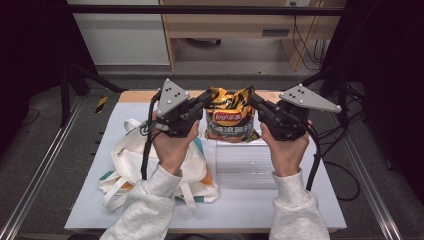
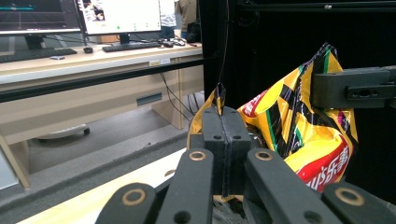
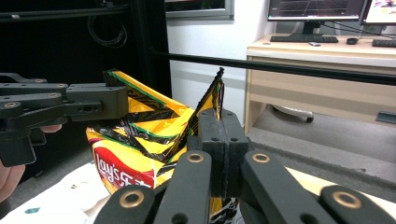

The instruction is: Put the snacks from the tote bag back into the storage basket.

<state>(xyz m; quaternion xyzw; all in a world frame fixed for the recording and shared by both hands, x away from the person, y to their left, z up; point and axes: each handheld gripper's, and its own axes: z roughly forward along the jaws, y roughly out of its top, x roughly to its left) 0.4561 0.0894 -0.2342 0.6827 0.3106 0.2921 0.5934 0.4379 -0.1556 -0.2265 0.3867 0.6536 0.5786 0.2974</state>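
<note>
A yellow Lay's chip bag (image 1: pixel 230 116) is held upright above the far middle of a white-topped table (image 1: pixel 310 200), pinched at both top corners. The left gripper (image 1: pixel 204 100) has its black jaws closed flat on the bag's left top corner; the right gripper (image 1: pixel 254 101) has its jaws closed on the right top corner. In the left gripper view the bag's (image 2: pixel 303 126) foil edge sticks up between the pressed jaws. A clear plastic container (image 1: pixel 242 160) lies on the table below the bag, and a white tote bag (image 1: pixel 127 165) with teal and orange patches lies on the near left.
</note>
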